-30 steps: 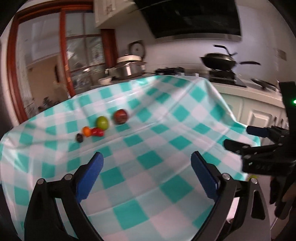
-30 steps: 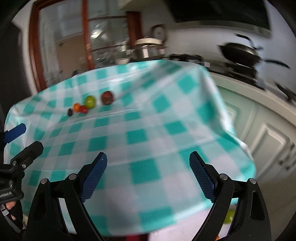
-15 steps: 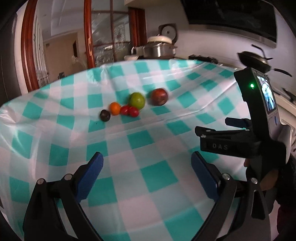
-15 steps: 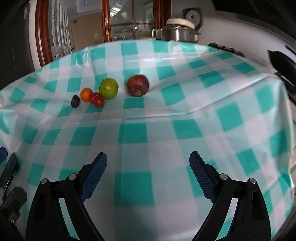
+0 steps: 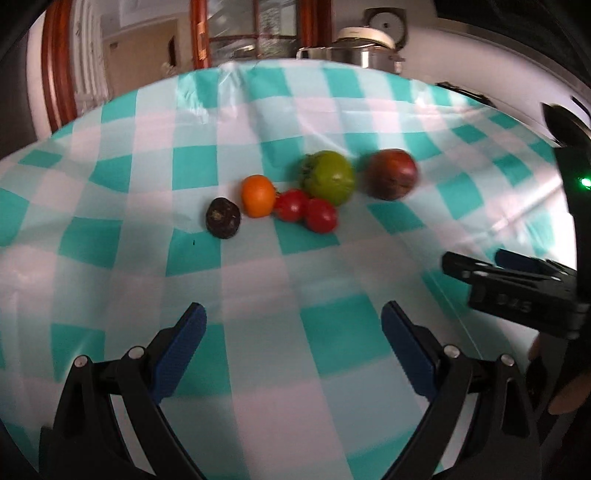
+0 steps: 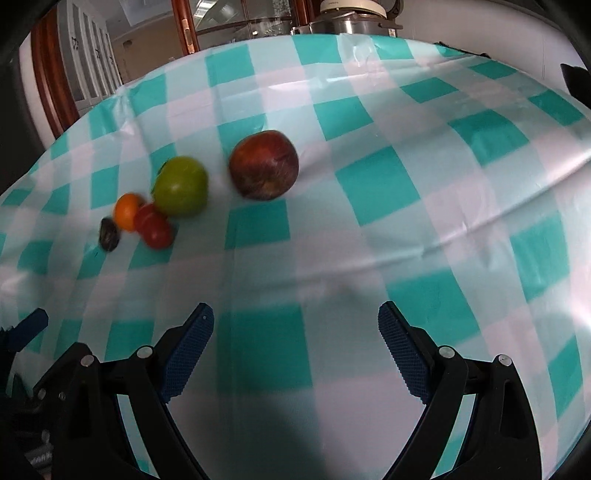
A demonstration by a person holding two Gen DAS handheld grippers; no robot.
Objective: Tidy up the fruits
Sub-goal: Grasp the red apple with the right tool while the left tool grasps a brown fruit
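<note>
Several fruits lie in a loose row on the teal-and-white checked tablecloth [image 5: 258, 295]: a dark red apple [image 5: 391, 179] [image 6: 264, 165], a green tomato [image 5: 329, 177] [image 6: 181, 191], two small red tomatoes [image 5: 306, 212] [image 6: 155, 227], a small orange fruit [image 5: 258, 195] [image 6: 126, 211] and a dark fruit [image 5: 222, 218] [image 6: 109, 239]. My left gripper [image 5: 293, 321] is open and empty, short of the fruits. My right gripper [image 6: 295, 321] is open and empty, below the apple; it also shows at the right of the left wrist view [image 5: 476, 262].
A steel pot [image 5: 360, 51] [image 6: 351, 22] stands beyond the table's far edge, by a wood-framed glass door [image 5: 240, 33]. The cloth is creased at the right [image 6: 480, 221]. The table drops off at the left and far edges.
Both grippers have moved closer to the fruits, which now look larger in both views. The fruits have not moved. Both grippers stay open.
</note>
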